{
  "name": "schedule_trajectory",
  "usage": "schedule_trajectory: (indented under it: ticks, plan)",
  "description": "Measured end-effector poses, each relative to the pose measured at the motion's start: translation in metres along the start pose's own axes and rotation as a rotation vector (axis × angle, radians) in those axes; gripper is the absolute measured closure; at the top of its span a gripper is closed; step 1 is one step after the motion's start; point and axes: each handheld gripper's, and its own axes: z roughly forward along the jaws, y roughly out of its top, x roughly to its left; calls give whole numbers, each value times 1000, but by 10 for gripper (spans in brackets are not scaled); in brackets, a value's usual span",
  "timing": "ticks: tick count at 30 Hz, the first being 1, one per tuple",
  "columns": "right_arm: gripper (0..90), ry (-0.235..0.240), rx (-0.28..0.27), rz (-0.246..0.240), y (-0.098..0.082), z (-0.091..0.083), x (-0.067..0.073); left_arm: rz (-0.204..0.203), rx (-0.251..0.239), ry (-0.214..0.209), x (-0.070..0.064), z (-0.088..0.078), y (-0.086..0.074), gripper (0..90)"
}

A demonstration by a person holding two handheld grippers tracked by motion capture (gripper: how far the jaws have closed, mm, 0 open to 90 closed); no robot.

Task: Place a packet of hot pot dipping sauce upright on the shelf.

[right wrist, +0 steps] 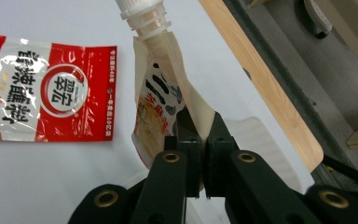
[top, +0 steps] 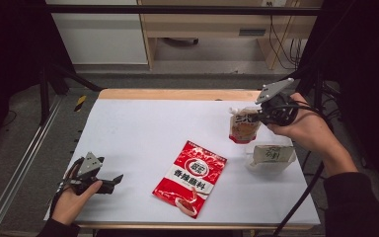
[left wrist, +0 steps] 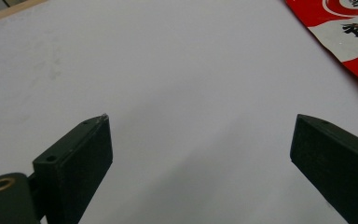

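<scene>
Two tongs at white surface. Right tongs pinch edge of beige spouted sauce pouch with white cap, lifted above far right of surface, near clear plastic tub. Left tongs spread, resting low at near left. Red-and-white flat seasoning packet lies between.
</scene>
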Motion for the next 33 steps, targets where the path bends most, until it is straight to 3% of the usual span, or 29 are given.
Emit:
schedule_trajectory:
  ticks: [14, 27, 33]
  plan:
    - [881, 11, 49, 57, -32, 6, -14, 9, 4, -7, -1, 1, 0, 55]
    - [880, 11, 69, 84, -46, 9, -16, 17, 5, -15, -3, 2, 1, 55]
    - [880, 20, 71, 72, -47, 6, -16, 18, 8, -12, -2, 2, 1, 55]
